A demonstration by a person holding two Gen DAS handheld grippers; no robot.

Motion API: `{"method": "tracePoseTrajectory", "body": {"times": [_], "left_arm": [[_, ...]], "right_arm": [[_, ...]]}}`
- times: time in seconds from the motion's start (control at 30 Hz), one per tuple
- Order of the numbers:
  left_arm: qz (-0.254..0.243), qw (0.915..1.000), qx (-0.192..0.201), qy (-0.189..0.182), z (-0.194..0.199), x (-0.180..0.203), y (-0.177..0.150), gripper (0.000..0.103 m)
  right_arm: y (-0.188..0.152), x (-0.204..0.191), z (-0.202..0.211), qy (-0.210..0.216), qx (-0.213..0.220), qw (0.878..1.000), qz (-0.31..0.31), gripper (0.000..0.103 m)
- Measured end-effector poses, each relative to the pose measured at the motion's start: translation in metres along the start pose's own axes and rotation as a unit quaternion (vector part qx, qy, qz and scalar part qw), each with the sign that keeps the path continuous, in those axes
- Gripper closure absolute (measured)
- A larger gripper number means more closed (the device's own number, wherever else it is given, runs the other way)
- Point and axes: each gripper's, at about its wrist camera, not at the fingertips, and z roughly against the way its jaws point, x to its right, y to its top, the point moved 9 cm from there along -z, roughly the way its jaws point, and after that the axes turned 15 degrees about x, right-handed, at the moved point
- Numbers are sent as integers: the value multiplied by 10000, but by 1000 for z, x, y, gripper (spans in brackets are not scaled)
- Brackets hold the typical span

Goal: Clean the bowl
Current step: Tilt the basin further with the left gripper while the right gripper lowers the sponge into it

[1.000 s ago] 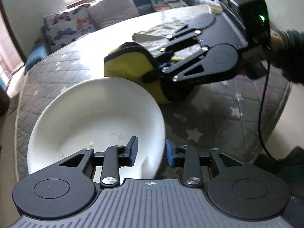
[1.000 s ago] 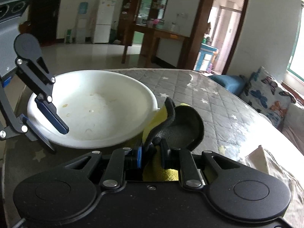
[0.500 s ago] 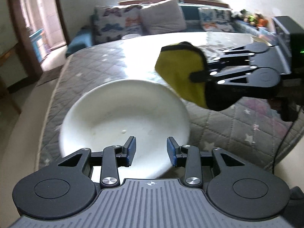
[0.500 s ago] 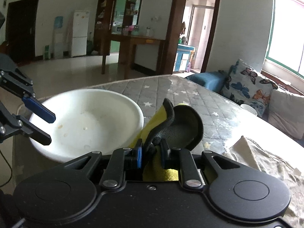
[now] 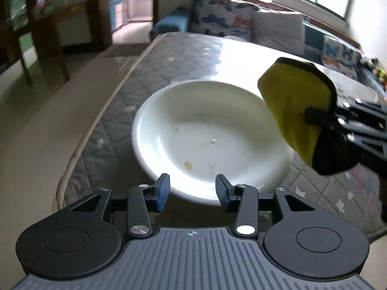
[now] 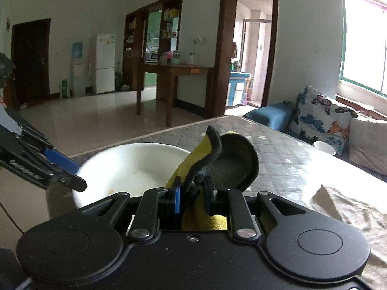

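A wide white bowl [image 5: 212, 135] with a few food specks inside sits on the grey quilted table near its corner. My left gripper [image 5: 192, 188] is open, its blue pads either side of the bowl's near rim, not touching it. My right gripper [image 6: 192, 198] is shut on a yellow and black sponge [image 6: 225, 166], folded between the pads. In the left wrist view the sponge [image 5: 297, 111] hangs above the bowl's right rim. The bowl also shows in the right wrist view [image 6: 130, 169], left of the sponge.
The table edge [image 5: 79, 145] runs close to the bowl's left, with floor beyond. A crumpled cloth [image 6: 348, 207] lies on the table to the right. A small white dish [image 6: 325, 148] sits far back by butterfly cushions [image 6: 321, 118].
My left gripper has swung round the bowl toward the table corner and opened wider. My right gripper has lifted the sponge from the table to above the bowl's rim.
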Motion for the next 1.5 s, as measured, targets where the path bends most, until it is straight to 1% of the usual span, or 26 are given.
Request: {"method": "tracePoseTrajectory", "body": {"times": [0.2, 0.37, 0.43, 0.57, 0.63, 0.7, 0.77, 0.87, 1.1, 1.23, 1.3, 1.33, 1.5], "left_arm": [[310, 9995, -97, -27, -1, 3, -9, 56], [568, 9982, -143, 133, -8, -5, -12, 54], [671, 9974, -168, 206, -9, -9, -13, 54], [939, 9952, -194, 218, -14, -15, -15, 54], [1002, 9945, -208, 200, -16, -15, -16, 55], [1051, 9941, -216, 158, -17, -12, -16, 61], [1085, 9937, -218, 163, -18, -10, -17, 61], [1181, 9925, -240, 223, -22, -11, -18, 64], [1138, 9925, -300, 319, -29, -11, -19, 65], [1022, 9940, -209, 324, -34, -12, -12, 70], [998, 9944, -185, 283, -37, -11, -9, 71], [955, 9949, -178, 260, -41, -9, -7, 71], [782, 9968, -137, 64, -66, 2, 6, 75]], "right_arm": [[-5, -14, -3, 105, -4, 9999, -79, 83], [-12, -18, -9, 131, -63, 9996, -234, 83], [-11, -28, -7, 76, -54, 9995, -290, 83], [-15, -29, -9, 42, -112, 9993, -353, 83], [-16, -29, -10, 30, -122, 9992, -387, 83], [-16, -28, -12, 31, -151, 9991, -403, 83], [-15, -28, -13, 27, -163, 9991, -396, 83], [-15, -28, -14, 20, -179, 9991, -384, 83], [-13, -28, -18, 5, -218, 9991, -357, 83], [-12, -28, -20, -4, -240, 9991, -341, 83], [-13, -29, -19, -9, -249, 9991, -338, 83], [-23, -43, -12, -36, -257, 9990, -360, 83], [-23, -36, -12, -247, -228, 9983, -468, 83]]}}
